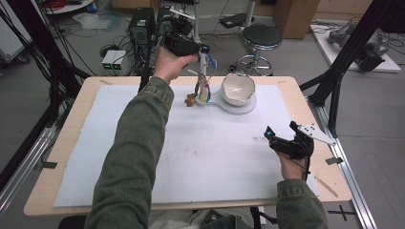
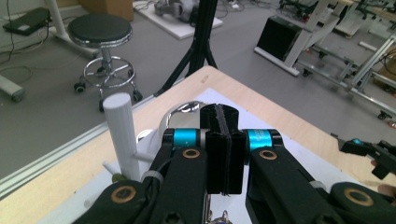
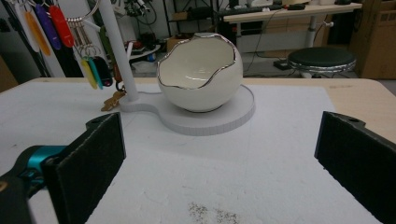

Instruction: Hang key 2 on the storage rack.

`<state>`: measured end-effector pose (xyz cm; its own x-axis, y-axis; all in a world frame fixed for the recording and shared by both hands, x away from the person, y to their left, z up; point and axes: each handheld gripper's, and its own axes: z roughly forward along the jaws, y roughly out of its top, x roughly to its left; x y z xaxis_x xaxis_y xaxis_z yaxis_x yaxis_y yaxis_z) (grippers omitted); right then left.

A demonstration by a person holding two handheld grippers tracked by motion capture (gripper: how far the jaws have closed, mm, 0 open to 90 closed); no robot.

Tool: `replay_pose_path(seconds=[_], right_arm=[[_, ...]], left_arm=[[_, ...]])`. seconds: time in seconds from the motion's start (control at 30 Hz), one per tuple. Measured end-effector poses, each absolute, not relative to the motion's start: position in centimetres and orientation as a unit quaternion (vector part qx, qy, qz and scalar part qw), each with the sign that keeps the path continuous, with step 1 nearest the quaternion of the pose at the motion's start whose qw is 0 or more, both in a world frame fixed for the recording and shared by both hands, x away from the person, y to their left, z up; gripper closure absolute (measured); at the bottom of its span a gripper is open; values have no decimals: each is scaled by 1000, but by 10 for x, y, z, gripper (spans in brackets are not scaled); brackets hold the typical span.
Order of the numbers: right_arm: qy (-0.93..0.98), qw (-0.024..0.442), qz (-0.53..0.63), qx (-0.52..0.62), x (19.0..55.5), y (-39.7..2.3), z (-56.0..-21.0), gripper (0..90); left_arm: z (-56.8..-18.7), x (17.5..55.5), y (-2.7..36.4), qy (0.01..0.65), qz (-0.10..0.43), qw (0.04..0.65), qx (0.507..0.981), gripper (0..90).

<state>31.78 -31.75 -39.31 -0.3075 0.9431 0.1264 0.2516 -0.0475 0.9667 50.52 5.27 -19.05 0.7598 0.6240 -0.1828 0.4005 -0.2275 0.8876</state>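
Left gripper (image 1: 204, 49) is up at the far side, over the white post (image 2: 122, 135) of the key stand, jaws pressed together. Can't tell if anything is pinched between them: the key bunch (image 1: 203, 90) hangs lower on the post, and the gripper view shows no ring at the pads. Looks like you're either about to lift the keys off or have just hung them.

If lifting: drop lower, catch the ring itself, not the coloured tags (image 3: 91, 70), and draw it out along the peg before raising. Keep clear of the eggshell bowl (image 1: 238, 88) just right of the post; it sits loose on the stand base (image 3: 210, 122).

Right gripper (image 1: 282, 138) rests near right on the mat (image 1: 200, 152), jaws wide open, holding nothing. Use it to steady the base if the post rocks.
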Motion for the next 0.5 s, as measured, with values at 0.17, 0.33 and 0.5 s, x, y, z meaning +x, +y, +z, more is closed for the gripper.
replay_pose_path(seconds=[0.17, 0.33, 0.5], right_arm=[[608, 325, 533, 491, 318, -318, -393, 8], [609, 323, 532, 492, 317, -317, -394, 8], [604, 326, 534, 493, 316, -320, -394, 8]], left_arm=[[-192, 511, 52, 337, 114, 527, 772, 897], [-196, 516, 52, 339, 122, 536, 764, 897], [-200, 522, 55, 347, 126, 528, 765, 897]])
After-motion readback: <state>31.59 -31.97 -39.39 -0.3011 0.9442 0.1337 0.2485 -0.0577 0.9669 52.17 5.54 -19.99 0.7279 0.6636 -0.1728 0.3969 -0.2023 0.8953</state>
